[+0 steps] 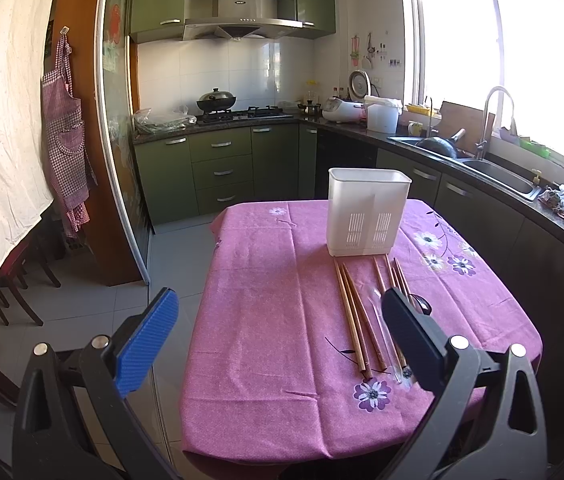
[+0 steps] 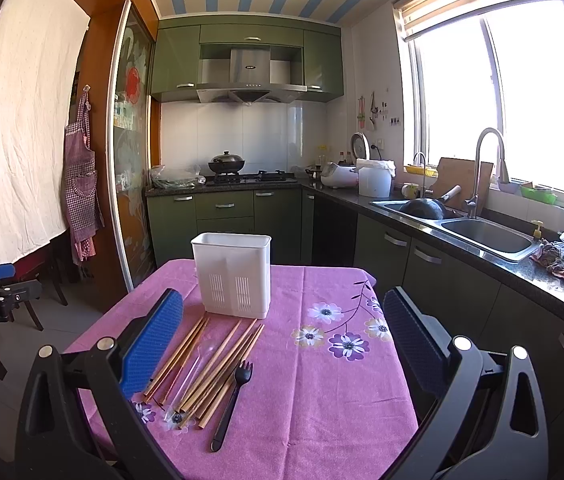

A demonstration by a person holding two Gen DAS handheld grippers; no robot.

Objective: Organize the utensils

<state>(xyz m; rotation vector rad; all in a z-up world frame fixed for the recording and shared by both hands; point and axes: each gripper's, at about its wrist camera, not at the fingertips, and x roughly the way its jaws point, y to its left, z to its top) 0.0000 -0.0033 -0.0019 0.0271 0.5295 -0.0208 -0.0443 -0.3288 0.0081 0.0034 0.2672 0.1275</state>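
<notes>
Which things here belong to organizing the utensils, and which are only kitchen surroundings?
Belong to the job:
white utensil holder
wooden chopsticks
black plastic fork
clear plastic utensil

Just lying about:
wok on the stove
rice cooker
pan in the sink
checked apron

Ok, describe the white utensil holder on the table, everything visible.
The white utensil holder is a rectangular tub of what looks like plastic, open at the top, with two panels of vertical slots low on its near face. It stands upright on the pink floral tablecloth. Wooden chopsticks lie just before it; whether they touch is unclear.
</notes>
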